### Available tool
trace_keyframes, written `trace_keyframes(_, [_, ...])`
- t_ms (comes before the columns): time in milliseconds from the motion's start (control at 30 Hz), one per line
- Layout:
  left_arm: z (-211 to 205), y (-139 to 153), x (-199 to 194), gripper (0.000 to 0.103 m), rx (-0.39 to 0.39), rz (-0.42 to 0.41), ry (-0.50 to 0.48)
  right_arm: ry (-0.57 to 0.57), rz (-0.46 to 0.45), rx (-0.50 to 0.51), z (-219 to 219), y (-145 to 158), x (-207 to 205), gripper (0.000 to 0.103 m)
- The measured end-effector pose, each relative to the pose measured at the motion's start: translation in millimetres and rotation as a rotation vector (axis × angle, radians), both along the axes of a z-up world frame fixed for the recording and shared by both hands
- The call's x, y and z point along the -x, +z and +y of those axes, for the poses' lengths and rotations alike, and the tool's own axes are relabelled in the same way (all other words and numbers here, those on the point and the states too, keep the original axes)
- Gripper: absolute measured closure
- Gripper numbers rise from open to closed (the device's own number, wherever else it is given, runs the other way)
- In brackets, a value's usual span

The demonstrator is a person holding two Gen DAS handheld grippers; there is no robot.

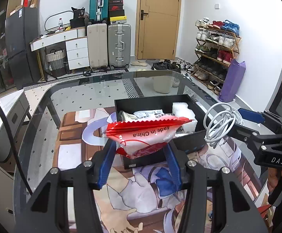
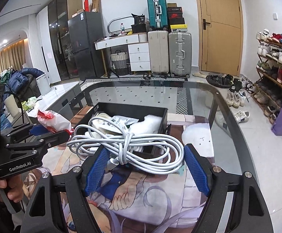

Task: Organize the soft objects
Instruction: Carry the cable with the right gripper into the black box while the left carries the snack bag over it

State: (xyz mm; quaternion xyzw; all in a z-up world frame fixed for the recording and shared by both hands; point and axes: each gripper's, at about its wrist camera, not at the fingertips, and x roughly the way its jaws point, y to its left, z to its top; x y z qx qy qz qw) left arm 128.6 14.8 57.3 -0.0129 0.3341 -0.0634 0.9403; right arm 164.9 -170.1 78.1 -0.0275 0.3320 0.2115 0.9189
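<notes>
My left gripper (image 1: 140, 145) is shut on a red and white plastic packet (image 1: 144, 134) and holds it above the near left corner of the black box (image 1: 191, 145); the packet also shows in the right wrist view (image 2: 53, 121). My right gripper (image 2: 145, 155) holds a bundle of coiled white cable (image 2: 129, 147) between its blue pads, just in front of the black box (image 2: 160, 116). In the left wrist view the cable (image 1: 221, 122) hangs at the box's right side. The box holds white packets and white soft material.
The box stands on a printed mat (image 1: 141, 194) on a glass table (image 1: 78, 95). A grey low cabinet (image 2: 63, 93) stands to the left. Suitcases, a desk, a door and a shoe rack (image 1: 216, 44) are behind.
</notes>
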Motion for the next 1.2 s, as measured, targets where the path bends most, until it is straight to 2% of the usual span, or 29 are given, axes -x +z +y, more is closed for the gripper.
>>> trace_keyframes(767, [2,9,-38,0.053,-0.018,-0.021,-0.006,-0.020,-0.042,0.075,13,12,-35,0.023])
trace_keyframes(1200, [1,2,-61,0.053,-0.028,0.004,-0.004,0.052,-0.020,0.179,50,-10,-57,0.023])
